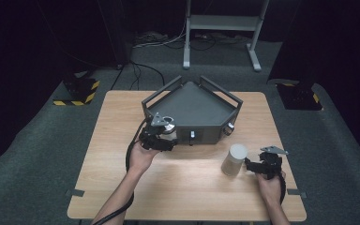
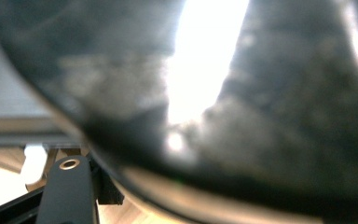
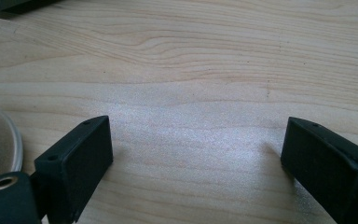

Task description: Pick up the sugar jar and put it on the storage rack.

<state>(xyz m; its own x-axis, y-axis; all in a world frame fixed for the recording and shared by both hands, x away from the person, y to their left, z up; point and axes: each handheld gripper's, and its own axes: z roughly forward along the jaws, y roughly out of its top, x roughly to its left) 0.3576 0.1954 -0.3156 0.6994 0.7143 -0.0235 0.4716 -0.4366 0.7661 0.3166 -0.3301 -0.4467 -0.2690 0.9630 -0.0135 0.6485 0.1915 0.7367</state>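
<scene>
We took the dark grey wedge-shaped metal box with rail handles [image 1: 194, 110] at the far middle of the pale wooden table [image 1: 122, 187] as our landmark. The left gripper [image 1: 161, 136] was pressed up against the near left corner of that box, where a round silvery knob-like fitting [image 1: 168, 125] sat; in the left gripper view a dark, shiny curved surface [image 2: 261, 116] lay so close to the lens that it blurred, and we could not tell whether the jaws stood apart or were closed on the fitting. The right gripper [image 1: 249, 165] waited near the box's front right corner, just beside a pale grey upright cylinder with a fabric-like surface [image 1: 234, 159]; its jaws stood wide apart with bare table between them in the right gripper view, where the cylinder's rim [image 3: 0, 140] sat off to the left, outside the jaws. We judged the main risk to be on the left: with the view blocked, a blind squeeze or twist could slip off the fitting or drag the whole box across the table. On the right, a sideways approach could clip the cylinder with one open jaw and tip it, since it looked tall and narrow-footed
</scene>
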